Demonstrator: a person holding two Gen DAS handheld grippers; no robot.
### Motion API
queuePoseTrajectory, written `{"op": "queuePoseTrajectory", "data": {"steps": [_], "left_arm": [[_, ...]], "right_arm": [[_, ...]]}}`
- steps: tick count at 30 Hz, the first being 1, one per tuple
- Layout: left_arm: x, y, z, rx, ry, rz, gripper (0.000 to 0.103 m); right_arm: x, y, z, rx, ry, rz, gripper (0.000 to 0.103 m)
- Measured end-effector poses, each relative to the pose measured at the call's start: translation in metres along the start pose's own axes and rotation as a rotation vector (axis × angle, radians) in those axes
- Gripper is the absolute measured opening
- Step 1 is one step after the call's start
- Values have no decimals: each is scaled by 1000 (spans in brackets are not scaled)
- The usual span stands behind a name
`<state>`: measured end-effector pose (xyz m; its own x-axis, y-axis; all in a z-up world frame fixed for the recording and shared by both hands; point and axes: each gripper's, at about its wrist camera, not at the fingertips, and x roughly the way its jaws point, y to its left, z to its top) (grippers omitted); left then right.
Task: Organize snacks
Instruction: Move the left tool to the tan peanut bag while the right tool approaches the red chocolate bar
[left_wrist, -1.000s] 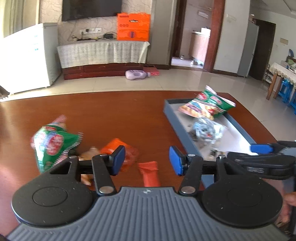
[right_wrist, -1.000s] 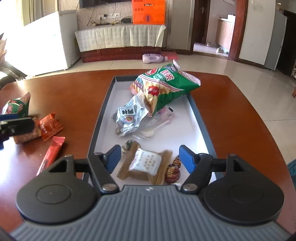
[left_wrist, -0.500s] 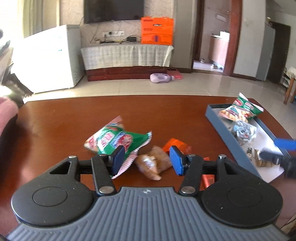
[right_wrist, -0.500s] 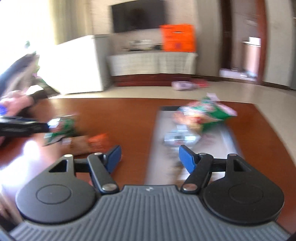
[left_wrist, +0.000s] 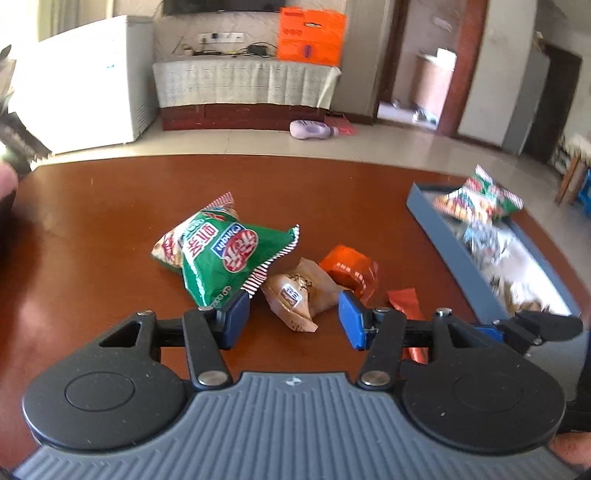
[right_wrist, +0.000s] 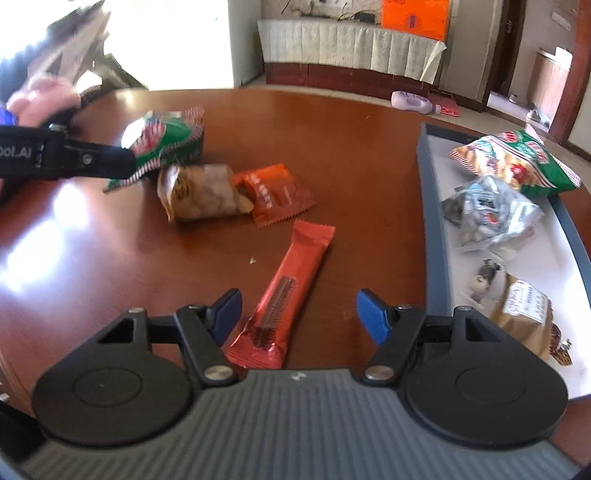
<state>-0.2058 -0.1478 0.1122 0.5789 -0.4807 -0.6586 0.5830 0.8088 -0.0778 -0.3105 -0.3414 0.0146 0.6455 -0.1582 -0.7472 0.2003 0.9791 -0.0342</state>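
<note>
1. Two claws work here, and both stand apart, gripping nothing. Our left gripper (left_wrist: 291, 319) hovers with the brown packet (left_wrist: 299, 293) just beyond its gap; our right gripper (right_wrist: 297, 314) hovers with the near end of the red bar (right_wrist: 284, 291) between its fingers, untouched as far as we can tell.
2. We judge the red bar light, fairly stiff and slick in its foil; we would pinch it across the narrow width near the middle, since a crimped end may slip out.
3. The brown packet, left of the red bar and touching the orange sachet (right_wrist: 275, 192), looks soft and crushable; we would close gently on its body.
4. The green bag (left_wrist: 221, 254), further left of the bar, is puffed with air and fragile inside; its sealed edge seems the safest hold.
5. The tray (right_wrist: 428, 221), right of the bar, already holds several snacks.
6. Motion blur smears the tray's contents in the left view; the right view cuts off the tray's near end, and the left gripper hides part of the green bag there.
</note>
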Motion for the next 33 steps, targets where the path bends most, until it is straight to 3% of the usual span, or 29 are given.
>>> {"op": "queuePoseTrajectory", "data": {"steps": [4, 10, 17, 20, 22, 23, 28, 33], "left_arm": [[11, -8, -1, 11, 15, 5, 60], [27, -22, 2, 62, 24, 7, 60], [44, -30, 6, 104, 28, -11, 60], [52, -31, 8, 114, 32, -13, 60], [57, -31, 8, 120, 37, -16, 60], [60, -32, 9, 126, 39, -18, 60], [68, -30, 11, 128, 43, -24, 60], [75, -27, 9, 143, 48, -28, 69]], "right_arm": [[4, -1, 0, 39, 3, -6, 85], [7, 0, 1, 43, 6, -22, 94], [9, -4, 3, 39, 11, 11, 95], [6, -8, 4, 36, 12, 19, 84], [2, -12, 5, 23, 7, 28, 65], [0, -13, 4, 13, 6, 34, 61], [-8, -15, 1, -18, 3, 32, 26], [-13, -16, -2, -56, 6, 43, 25]]}}
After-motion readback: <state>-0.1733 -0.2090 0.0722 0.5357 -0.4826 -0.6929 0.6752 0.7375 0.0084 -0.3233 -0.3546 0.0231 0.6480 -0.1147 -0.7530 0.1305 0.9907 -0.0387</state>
